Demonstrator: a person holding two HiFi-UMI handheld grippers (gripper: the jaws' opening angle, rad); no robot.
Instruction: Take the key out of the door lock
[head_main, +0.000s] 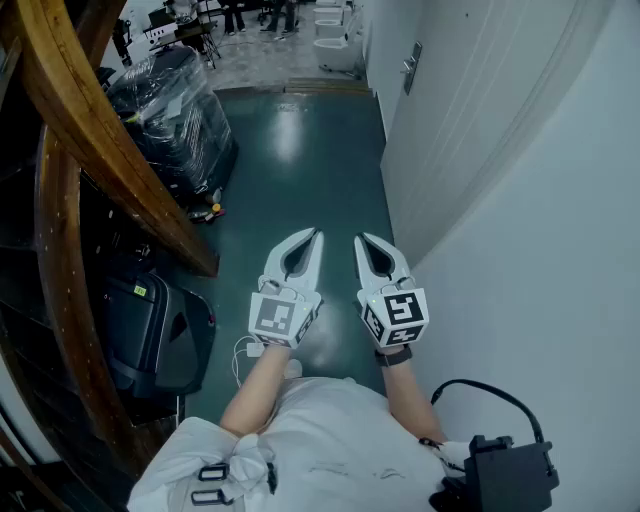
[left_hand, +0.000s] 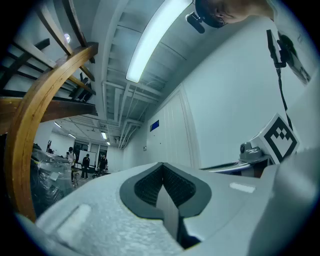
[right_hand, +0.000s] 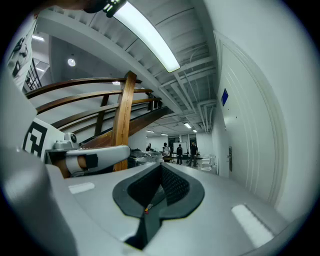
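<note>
Writing: blue sign (right_hand: 224, 96) high on the wall by the door (head_main: 470, 95), too small to read. Tag (head_main: 140, 291) on the black case (head_main: 150, 335), unreadable. Square markers on both my cubes, no words.

Left gripper (head_main: 316, 234): jaws clenched, nothing between them. Right gripper (head_main: 362, 240): jaws clenched, also holding nothing. Both are side by side, tips pointing down the corridor.

Lock plate (head_main: 412, 67) sits on the door, ahead and right of my jaws, well apart. The key itself is too small to make out.

Around: wooden rail (head_main: 100, 150) at left, wrapped pallet (head_main: 175, 110) beyond it, people (right_hand: 179, 151) at the far end. Teal floor (head_main: 300, 160) runs from my jaws toward the door.
</note>
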